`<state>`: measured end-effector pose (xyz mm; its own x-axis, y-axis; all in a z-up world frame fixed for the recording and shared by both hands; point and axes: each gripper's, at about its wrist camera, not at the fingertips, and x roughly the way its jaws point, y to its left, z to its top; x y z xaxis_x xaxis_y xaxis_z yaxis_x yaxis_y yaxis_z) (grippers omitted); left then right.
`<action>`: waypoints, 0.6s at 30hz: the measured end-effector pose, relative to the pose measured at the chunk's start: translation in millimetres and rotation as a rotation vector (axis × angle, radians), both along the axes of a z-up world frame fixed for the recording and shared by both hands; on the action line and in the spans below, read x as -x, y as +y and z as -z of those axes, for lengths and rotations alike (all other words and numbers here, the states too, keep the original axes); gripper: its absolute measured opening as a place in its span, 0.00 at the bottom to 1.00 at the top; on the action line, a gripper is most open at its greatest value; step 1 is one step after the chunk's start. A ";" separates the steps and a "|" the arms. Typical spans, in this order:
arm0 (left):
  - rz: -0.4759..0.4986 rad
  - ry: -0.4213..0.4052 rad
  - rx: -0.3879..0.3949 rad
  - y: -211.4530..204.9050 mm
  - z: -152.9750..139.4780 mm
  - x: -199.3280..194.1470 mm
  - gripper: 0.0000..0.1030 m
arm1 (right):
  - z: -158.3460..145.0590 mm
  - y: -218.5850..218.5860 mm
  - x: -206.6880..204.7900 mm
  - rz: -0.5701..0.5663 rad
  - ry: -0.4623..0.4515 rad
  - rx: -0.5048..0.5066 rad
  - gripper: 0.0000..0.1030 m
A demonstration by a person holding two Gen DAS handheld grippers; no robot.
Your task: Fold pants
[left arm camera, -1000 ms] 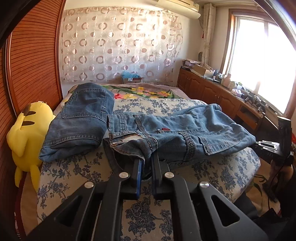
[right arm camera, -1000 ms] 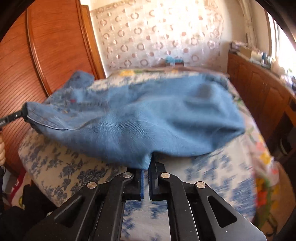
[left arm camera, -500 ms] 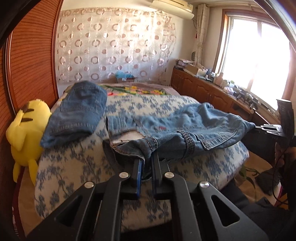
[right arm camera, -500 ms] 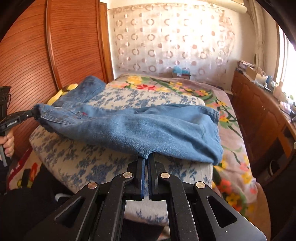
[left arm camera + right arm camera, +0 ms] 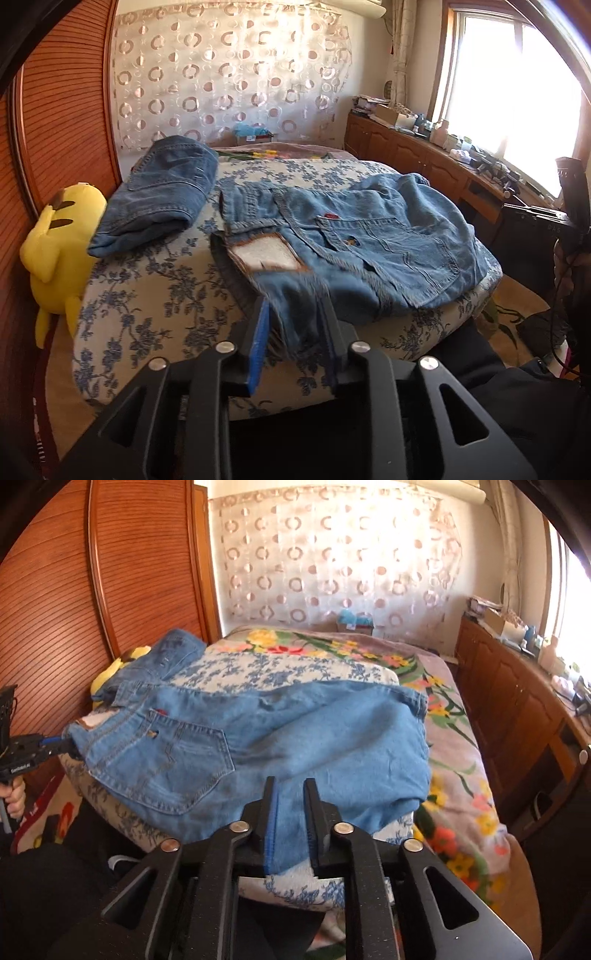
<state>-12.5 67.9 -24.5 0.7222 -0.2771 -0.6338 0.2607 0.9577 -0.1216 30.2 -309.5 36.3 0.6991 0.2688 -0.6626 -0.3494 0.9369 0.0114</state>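
Observation:
Blue jeans [image 5: 369, 254] lie folded over on the bed's near edge, waistband and back pocket up. My left gripper [image 5: 295, 306] has its jaws apart, with the waistband corner loose between them. In the right wrist view the jeans [image 5: 295, 738] spread across the bed. My right gripper [image 5: 290, 786] also has its jaws apart, denim lying between them. The left gripper [image 5: 55, 747] shows at the far left by the waistband.
A second folded pair of jeans [image 5: 162, 192] lies at the back left of the bed [image 5: 147, 295]. A yellow plush toy [image 5: 59, 251] leans on the wooden wardrobe [image 5: 66, 110]. Wooden cabinets [image 5: 517, 701] run along the right under the window.
Both grippers have opened and let go of the jeans. The jeans have dropped onto the bed's edge. Both grippers have drawn back slightly.

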 end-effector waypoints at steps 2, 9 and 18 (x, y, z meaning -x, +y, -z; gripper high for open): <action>-0.016 -0.013 0.002 10.0 -5.1 -0.7 0.41 | 2.4 4.2 -4.6 -0.001 -0.004 -0.002 0.20; -0.057 -0.045 0.008 28.8 -17.2 -17.6 0.63 | 25.2 33.5 -27.7 -0.039 0.011 -0.053 0.30; -0.064 -0.017 -0.026 19.9 -1.1 -65.2 0.63 | 57.8 68.3 -68.0 -0.049 0.019 -0.057 0.56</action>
